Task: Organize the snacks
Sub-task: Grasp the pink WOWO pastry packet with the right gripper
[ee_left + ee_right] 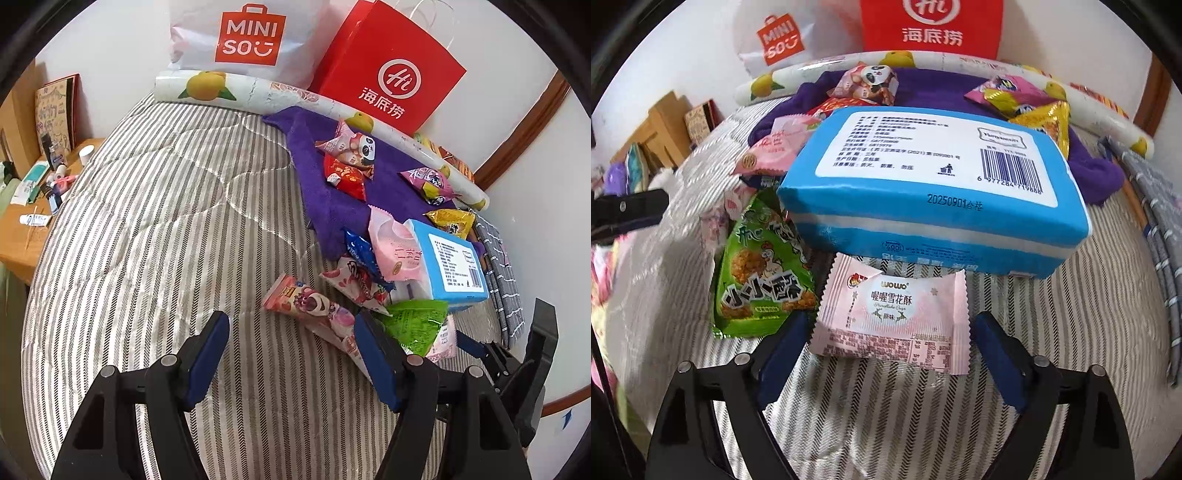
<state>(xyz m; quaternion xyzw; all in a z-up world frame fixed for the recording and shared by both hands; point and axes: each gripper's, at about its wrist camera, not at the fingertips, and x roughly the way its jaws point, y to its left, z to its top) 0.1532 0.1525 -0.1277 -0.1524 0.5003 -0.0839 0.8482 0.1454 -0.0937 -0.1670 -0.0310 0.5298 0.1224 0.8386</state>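
Several snack packets lie on a striped bed. In the right wrist view my right gripper (890, 332) is open, its jaws on either side of a pink wowo snack packet (894, 314). A blue tissue pack (934, 184) lies just beyond it, and a green chicken snack bag (761, 280) to the left. In the left wrist view my left gripper (291, 332) is open and empty over the bedding, beside a pink bear snack packet (310, 306). The right gripper (517, 354) shows at the far right there. A purple towel (332, 192) holds more packets.
A white Miniso bag (247, 33) and a red paper bag (388, 70) stand against the wall behind a rolled fruit-print mat (258, 92). A wooden bedside table (22, 236) with small items is at the left. A grey checked cloth (498, 273) lies at the right.
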